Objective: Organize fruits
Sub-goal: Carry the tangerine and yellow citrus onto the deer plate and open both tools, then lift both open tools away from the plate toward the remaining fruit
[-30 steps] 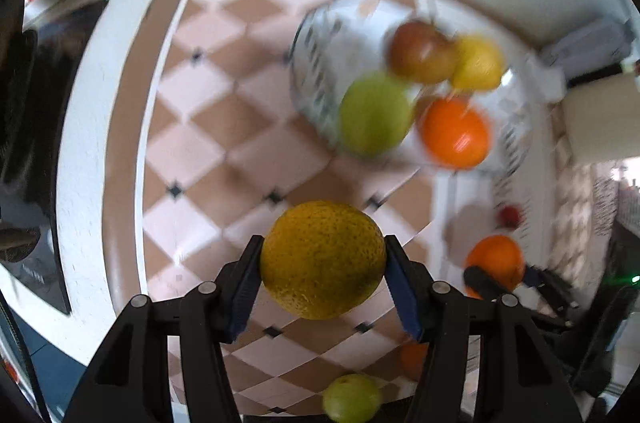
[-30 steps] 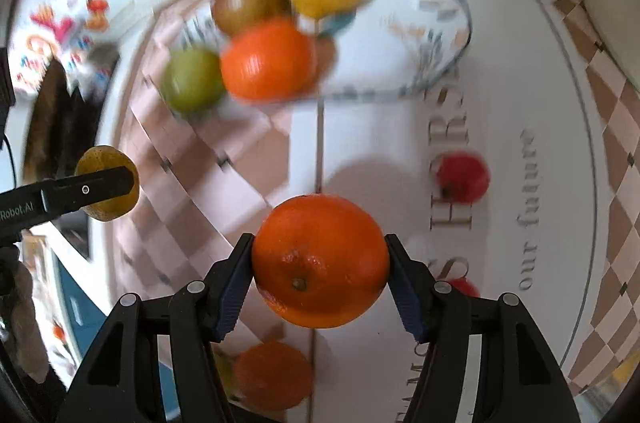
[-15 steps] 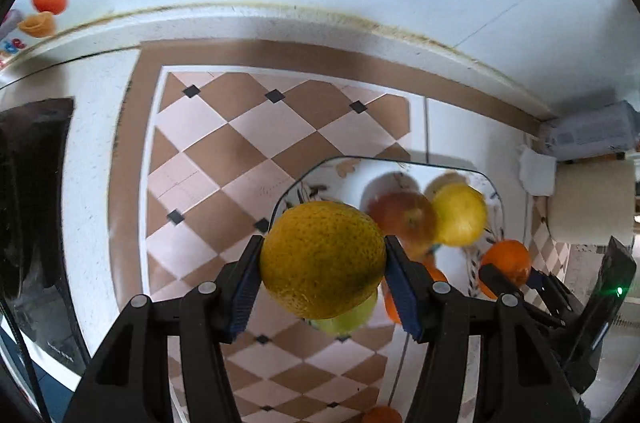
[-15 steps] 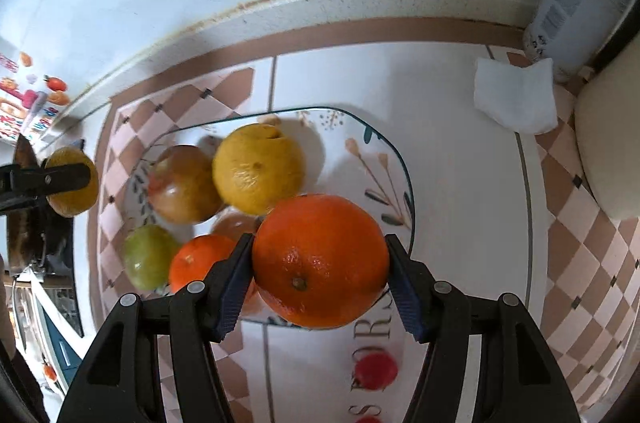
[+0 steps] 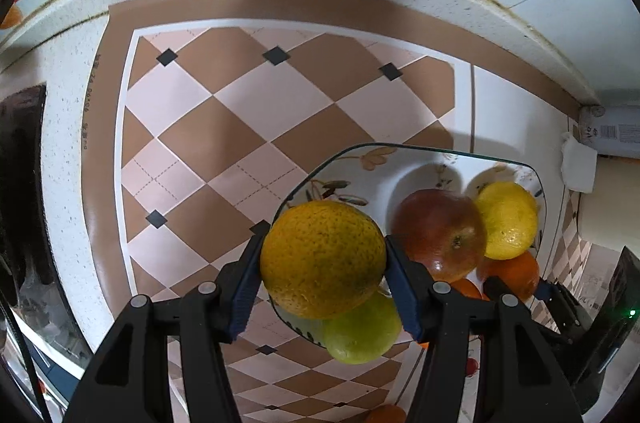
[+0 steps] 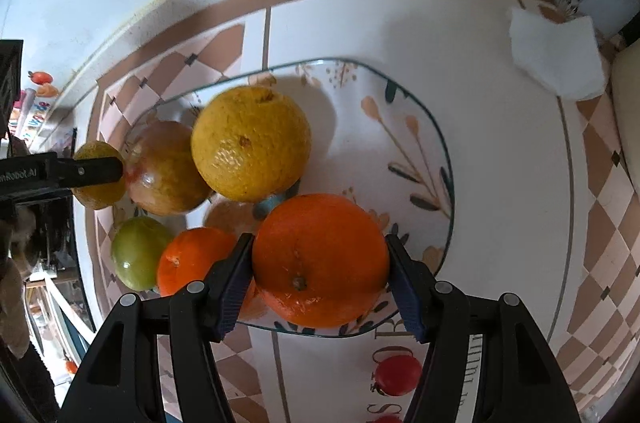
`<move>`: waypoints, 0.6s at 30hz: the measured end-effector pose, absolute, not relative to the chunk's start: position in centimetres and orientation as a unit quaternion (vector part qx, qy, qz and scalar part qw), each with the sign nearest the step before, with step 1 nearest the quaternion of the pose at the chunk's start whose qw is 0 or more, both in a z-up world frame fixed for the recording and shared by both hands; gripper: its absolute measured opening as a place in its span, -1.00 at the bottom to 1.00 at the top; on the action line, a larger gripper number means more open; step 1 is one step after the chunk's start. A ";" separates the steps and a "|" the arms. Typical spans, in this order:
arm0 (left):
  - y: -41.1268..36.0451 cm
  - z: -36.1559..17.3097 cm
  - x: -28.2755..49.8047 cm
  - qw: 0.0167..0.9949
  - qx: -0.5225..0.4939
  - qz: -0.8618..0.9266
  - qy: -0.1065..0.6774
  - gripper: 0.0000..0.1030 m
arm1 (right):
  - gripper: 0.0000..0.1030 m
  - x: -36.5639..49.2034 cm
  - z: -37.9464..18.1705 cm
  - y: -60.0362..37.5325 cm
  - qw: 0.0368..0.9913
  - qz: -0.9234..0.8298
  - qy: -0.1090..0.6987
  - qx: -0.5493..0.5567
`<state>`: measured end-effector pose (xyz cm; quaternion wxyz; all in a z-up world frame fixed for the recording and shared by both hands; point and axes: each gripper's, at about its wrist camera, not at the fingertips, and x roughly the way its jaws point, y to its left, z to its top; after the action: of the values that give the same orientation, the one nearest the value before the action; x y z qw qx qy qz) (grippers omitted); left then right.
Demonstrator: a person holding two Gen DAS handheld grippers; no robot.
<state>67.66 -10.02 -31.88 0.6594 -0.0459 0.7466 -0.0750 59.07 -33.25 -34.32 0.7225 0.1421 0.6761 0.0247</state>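
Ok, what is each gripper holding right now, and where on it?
Left gripper: a speckled yellow-green round citrus fruit, clamped at its widest sides. Right gripper: a bright orange round orange, also pinched across its middle, stem end facing the camera.

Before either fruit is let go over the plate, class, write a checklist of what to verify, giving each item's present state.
1. Left gripper clamped on the speckled orange: ok.
2. Right gripper clamped on the bright orange: ok.
3. Bright orange over the plate: ok.
4. Free space on the plate's right half: ok.
5. Speckled orange over the plate: sits at its left edge, above the green fruit; not ok.
6. Height of either fruit above the plate: cannot tell.
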 end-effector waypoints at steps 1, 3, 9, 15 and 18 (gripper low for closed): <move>-9.9 -31.9 67.7 0.659 -0.050 -0.075 0.746 0.09 | 0.35 59.1 -34.5 -33.2 0.723 0.023 0.677 0.140; -9.8 -32.0 67.7 0.663 -0.053 -0.077 0.743 0.09 | 0.60 59.1 -34.3 -33.4 0.728 0.021 0.670 0.143; -10.1 -31.4 67.6 0.678 -0.039 -0.075 0.730 0.61 | 0.72 58.8 -32.7 -34.1 0.739 0.002 0.660 0.134; -10.0 -29.5 66.4 0.700 -0.010 -0.055 0.712 0.61 | 0.72 57.7 -30.9 -34.0 0.743 -0.009 0.659 0.112; -10.2 -27.8 64.6 0.722 0.012 -0.041 0.690 0.61 | 0.72 57.0 -29.5 -33.7 0.753 -0.015 0.651 0.096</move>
<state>64.63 -10.19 -27.84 0.7224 0.0123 0.6901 -0.0415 57.01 -33.74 -29.49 0.7527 0.0960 0.6511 -0.0155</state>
